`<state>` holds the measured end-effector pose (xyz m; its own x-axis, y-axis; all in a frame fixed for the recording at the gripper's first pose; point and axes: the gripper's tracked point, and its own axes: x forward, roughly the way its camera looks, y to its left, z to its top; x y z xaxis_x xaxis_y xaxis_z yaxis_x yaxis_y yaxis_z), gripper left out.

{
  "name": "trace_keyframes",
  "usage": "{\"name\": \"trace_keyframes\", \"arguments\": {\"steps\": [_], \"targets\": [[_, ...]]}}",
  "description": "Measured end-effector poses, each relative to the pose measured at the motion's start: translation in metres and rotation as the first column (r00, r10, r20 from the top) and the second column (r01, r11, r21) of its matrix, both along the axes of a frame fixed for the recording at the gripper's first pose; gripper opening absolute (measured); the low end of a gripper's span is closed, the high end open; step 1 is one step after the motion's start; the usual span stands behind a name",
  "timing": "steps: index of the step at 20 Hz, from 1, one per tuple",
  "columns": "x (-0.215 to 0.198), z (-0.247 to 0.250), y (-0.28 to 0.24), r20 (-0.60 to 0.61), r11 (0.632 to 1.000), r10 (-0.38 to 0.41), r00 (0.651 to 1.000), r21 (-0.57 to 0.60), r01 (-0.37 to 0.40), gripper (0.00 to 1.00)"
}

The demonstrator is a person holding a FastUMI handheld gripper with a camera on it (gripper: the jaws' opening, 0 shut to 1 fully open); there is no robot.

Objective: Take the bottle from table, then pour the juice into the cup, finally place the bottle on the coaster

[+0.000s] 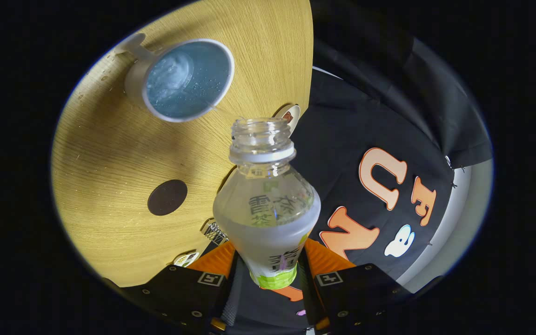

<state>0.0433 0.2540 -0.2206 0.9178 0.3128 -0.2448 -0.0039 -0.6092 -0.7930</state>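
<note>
- A black cloth wall (pixel 389 121) backs the booth, and the view is rolled over, so the scene sits tilted.
- The round wooden worktop (pixel 110 153) lies ahead and to one side of the gripper, with the cloth wall past its edge.
- The bottle (pixel 268 204) stands between the fingers, uncapped, mouth pointing away from the gripper and just short of the cup's rim; the frosted body shows little if any juice inside, though that is hard to tell.
- The cup (pixel 186 79), white with a handle, stands on the worktop beyond the bottle mouth and holds pale liquid with bubbles and foam on top.
- The coaster (pixel 167 197), a dark disc, lies bare on the worktop between the cup and the fingers, apart from both.
- The gripper (pixel 270 274) is clamped on the bottle's lower body, a finger pressing on each side.
- Progress, as a judgement: the bottle has been taken up and the pour looks done or almost done, since the cup is filled. What is left is to bring the bottle upright and set it on the coaster.
</note>
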Motion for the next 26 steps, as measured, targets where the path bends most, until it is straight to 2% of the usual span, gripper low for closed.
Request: {"name": "trace_keyframes", "arguments": {"steps": [10, 18, 21, 26], "targets": [[-0.006, -0.021, -0.009, -0.116, 0.989, -0.06, 0.991, 0.124, 0.075, 0.57], [-0.016, -0.043, -0.025, -0.284, 0.934, -0.144, 0.948, 0.277, 0.225, 0.57], [-0.022, -0.049, -0.03, -0.391, 0.874, -0.169, 0.905, 0.364, 0.32, 0.57], [-0.027, -0.058, -0.03, -0.576, 0.733, -0.164, 0.801, 0.472, 0.49, 0.58]]}}
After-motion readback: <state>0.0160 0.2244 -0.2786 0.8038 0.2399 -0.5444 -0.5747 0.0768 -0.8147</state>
